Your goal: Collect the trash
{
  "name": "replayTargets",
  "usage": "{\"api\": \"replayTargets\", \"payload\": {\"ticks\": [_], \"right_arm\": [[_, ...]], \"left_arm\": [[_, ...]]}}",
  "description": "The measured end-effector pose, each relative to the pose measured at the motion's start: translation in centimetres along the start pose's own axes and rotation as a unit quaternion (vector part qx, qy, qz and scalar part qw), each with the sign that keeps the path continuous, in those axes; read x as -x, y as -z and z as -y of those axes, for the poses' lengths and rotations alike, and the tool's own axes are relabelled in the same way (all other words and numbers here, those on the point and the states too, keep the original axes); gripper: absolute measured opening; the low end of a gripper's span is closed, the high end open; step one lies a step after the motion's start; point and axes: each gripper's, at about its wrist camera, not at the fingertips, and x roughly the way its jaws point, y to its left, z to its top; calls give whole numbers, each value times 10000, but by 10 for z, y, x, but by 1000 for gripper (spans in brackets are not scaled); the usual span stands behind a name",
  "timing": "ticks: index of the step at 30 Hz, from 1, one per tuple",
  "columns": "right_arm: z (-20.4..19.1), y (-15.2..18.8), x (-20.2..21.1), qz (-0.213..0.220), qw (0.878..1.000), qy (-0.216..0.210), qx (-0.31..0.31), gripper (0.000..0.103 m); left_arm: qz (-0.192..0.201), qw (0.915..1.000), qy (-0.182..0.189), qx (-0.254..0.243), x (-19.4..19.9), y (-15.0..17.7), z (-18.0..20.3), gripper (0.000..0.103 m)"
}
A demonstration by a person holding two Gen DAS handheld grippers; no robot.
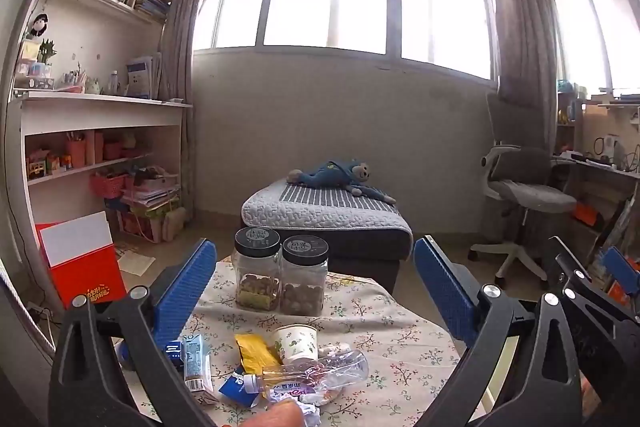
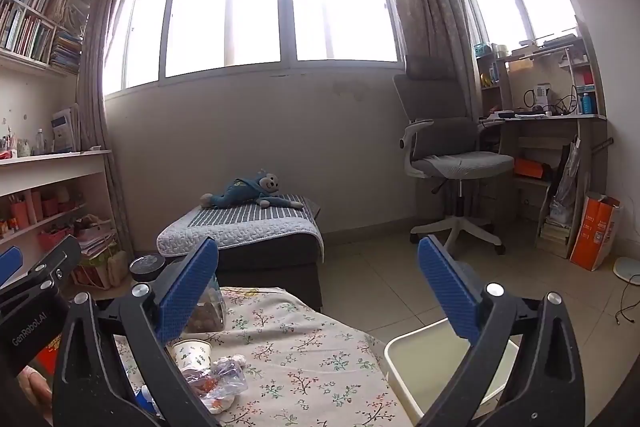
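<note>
We see the trash heaped at the near edge of a flowered table (image 1: 400, 339): a crushed clear bottle (image 1: 320, 373), a paper cup (image 1: 296, 343) standing upright just behind it, a yellow wrapper (image 1: 256, 351) and a small carton (image 1: 196, 359) to the left. Two dark-lidded jars (image 1: 280, 275) stand side by side farther back. The left gripper (image 1: 316, 291) hovers above the heap, jaws spread wide, nothing between them. The right gripper (image 2: 320, 291), likewise fully released and empty, frames the table's right edge, with a white bin (image 2: 400, 359) on the floor just beside it.
</note>
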Motion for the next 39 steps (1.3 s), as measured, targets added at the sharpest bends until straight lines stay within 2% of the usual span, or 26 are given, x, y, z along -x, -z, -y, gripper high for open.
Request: {"api": "replayTargets", "payload": {"ticks": [4, 13, 39], "right_arm": [[1, 1, 0, -11, 10000, -24, 8, 96], [-1, -8, 3, 5, 10000, -45, -33, 96], [-1, 0, 4, 13, 10000, -50, 8, 96]], "left_arm": [[-27, 10000, 38, -2, 8, 11, -6, 96], [-50, 10000, 31, -26, 15, 7, -9, 96], [-168, 9999, 3, -17, 17, 0, -10, 96]]}}
